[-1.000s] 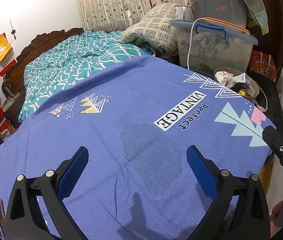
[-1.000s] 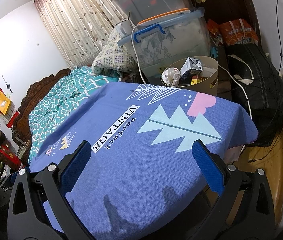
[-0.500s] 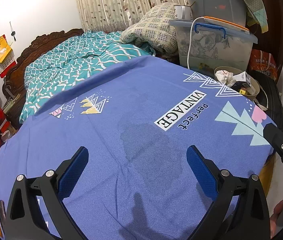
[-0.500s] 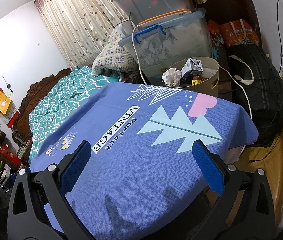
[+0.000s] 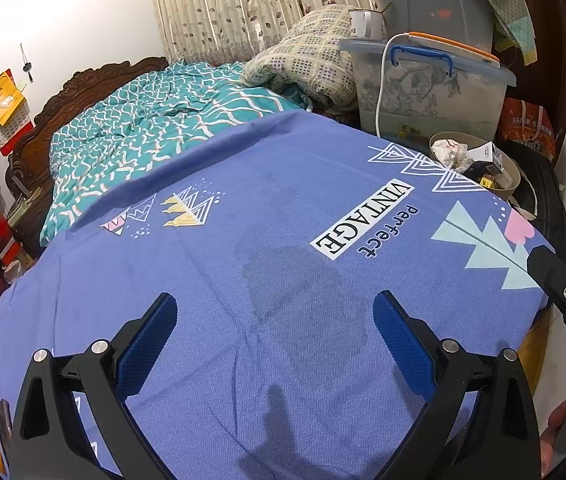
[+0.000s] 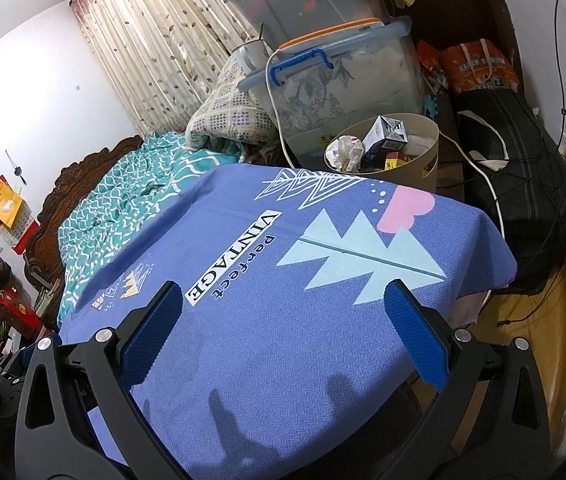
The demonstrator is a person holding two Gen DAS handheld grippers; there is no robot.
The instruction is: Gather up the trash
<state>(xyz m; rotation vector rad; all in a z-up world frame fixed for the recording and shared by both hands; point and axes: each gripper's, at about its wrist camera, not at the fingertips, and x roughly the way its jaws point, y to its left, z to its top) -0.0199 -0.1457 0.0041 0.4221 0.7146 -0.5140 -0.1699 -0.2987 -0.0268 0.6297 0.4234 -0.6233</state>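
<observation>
Beyond both spread, empty hand-held grippers (image 5: 275, 332) (image 6: 283, 320), purple cloth (image 6: 283, 280), full bin (image 6: 423, 160).

- "VINTAGE" stands in black capitals on a white strip printed on the blue cloth (image 5: 283, 280); the same strip shows in the right wrist view (image 6: 235, 256).
- "perfect" runs in dark blue letters just beside that strip, on the same cloth.
- The red bag (image 5: 527, 128) carries a line of white characters, too small to read.
- The small carton (image 6: 387, 136) in the bin (image 6: 427, 160) bears print that is too blurred to read.
</observation>
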